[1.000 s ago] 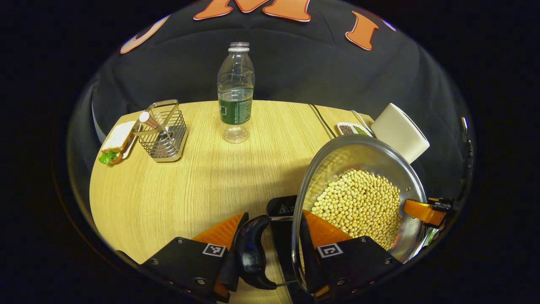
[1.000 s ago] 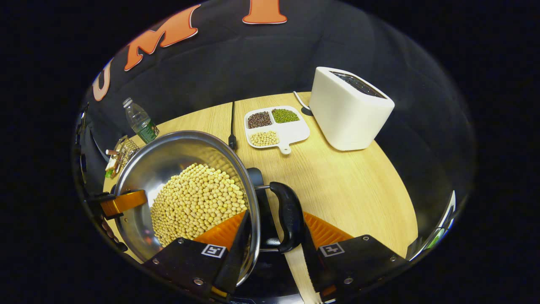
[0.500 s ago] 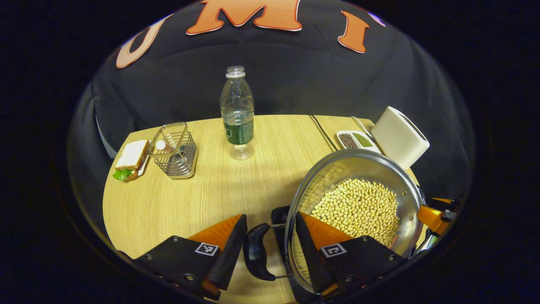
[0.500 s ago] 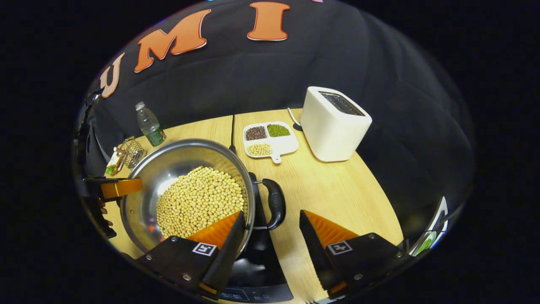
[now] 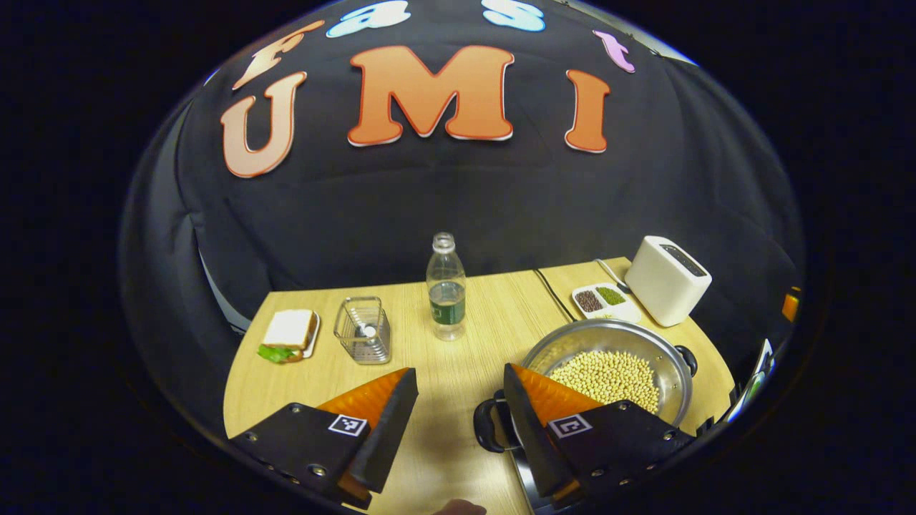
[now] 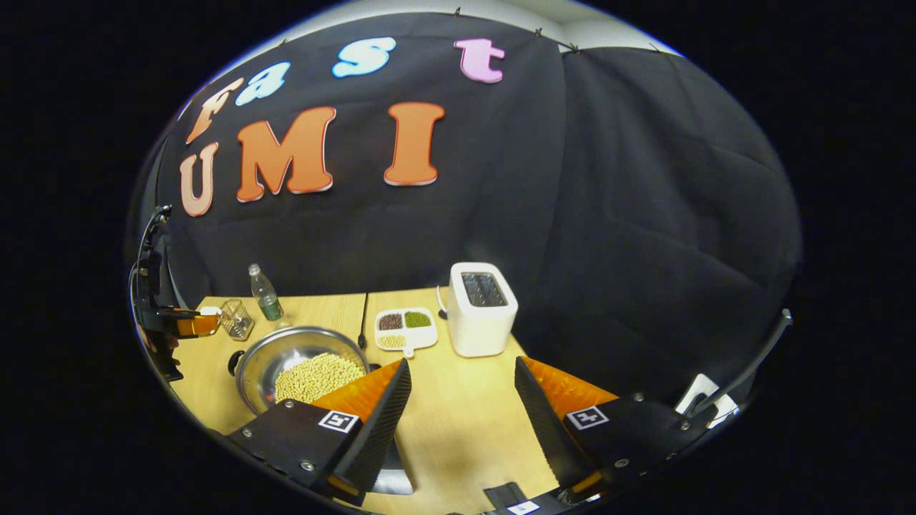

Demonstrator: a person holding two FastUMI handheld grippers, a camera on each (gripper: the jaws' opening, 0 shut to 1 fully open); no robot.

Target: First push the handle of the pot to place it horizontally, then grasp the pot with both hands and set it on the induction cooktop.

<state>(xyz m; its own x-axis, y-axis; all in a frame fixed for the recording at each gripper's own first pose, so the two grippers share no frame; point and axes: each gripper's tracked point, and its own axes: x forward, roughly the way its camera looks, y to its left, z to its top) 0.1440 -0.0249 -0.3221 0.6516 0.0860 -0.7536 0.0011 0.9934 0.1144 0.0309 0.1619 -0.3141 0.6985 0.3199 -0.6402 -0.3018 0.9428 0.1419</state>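
The pot (image 5: 612,372) full of yellow beans (image 5: 607,375) sits near the front of the desk (image 5: 422,336). In the left gripper view a dark flat slab peeks out under the pot's near side, behind the finger; this looks like the induction cooktop (image 5: 526,478), so the pot seems to be resting on it. In the right gripper view the pot (image 6: 300,365) sits low on the left, with a dark patch under its near edge.

The pot's two black side handles (image 5: 485,425) stick out to its sides, so the handle step looks done too.

The left tongs (image 5: 454,411) are spread wide and hold nothing. They hang above the desk, just beside the pot. The right tongs (image 6: 461,400) are also spread wide and empty, up above the desk and away from the pot.

So the job looks finished, or very nearly. There may be nothing left but to move the tongs away.
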